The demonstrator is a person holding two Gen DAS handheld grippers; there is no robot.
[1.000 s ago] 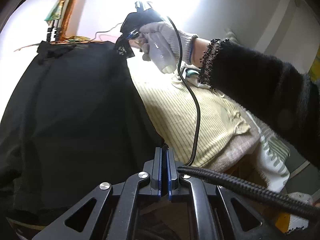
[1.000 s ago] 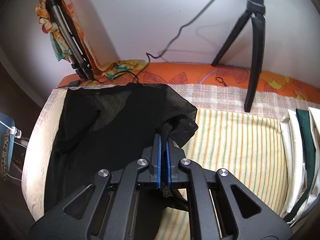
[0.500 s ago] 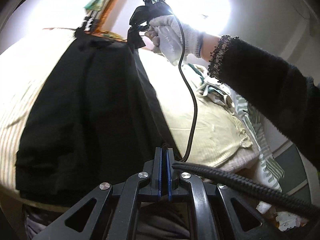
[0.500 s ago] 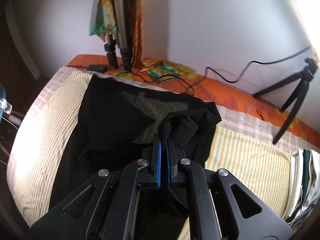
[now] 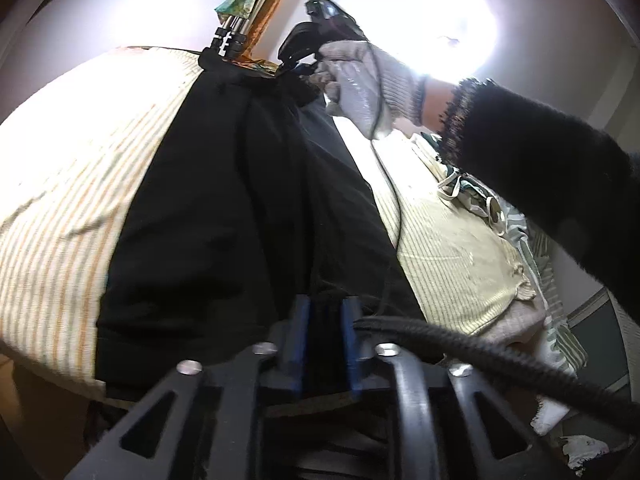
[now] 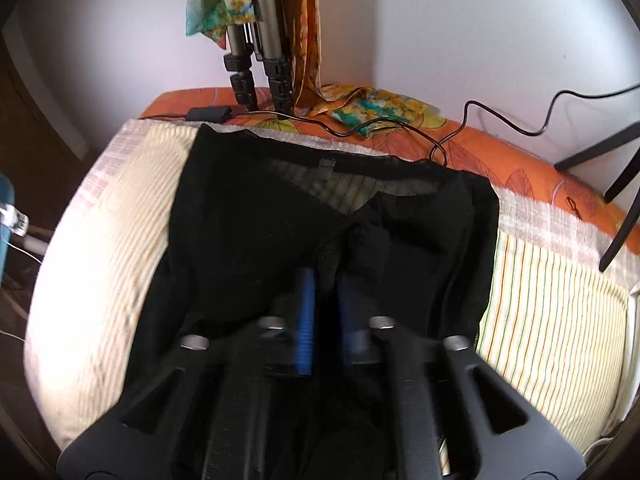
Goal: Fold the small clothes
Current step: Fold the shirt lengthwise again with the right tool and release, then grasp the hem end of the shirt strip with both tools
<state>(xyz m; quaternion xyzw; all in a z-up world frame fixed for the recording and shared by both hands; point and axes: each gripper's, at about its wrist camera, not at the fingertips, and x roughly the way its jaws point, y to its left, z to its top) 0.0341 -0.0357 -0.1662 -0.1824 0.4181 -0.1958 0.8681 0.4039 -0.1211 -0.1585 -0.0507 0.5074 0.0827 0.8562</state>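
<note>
A black garment [image 5: 240,208] lies spread on the striped bed cover [image 5: 76,184]; it also shows in the right wrist view [image 6: 256,232] with its neckline toward the wall. My left gripper [image 5: 325,308] has its jaws slightly apart with the garment's near edge between the blue pads. My right gripper [image 6: 326,280] also has its jaws slightly apart, with a bunched fold of black cloth between them. In the left wrist view the right gripper [image 5: 304,52] sits at the garment's far end, held by a gloved hand [image 5: 360,80].
Tripod legs [image 6: 260,68] draped with a colourful scarf [image 6: 216,4] stand at the bed's far corner. A second tripod leg [image 6: 620,216] and a cable [image 6: 492,124] lie at right. Folded pale clothes [image 5: 472,240] sit to the right of the garment.
Both grippers' jaws have parted from fully shut. The right-hand fold of the garment has been carried left over the garment, which now lies flatter on the bed.
</note>
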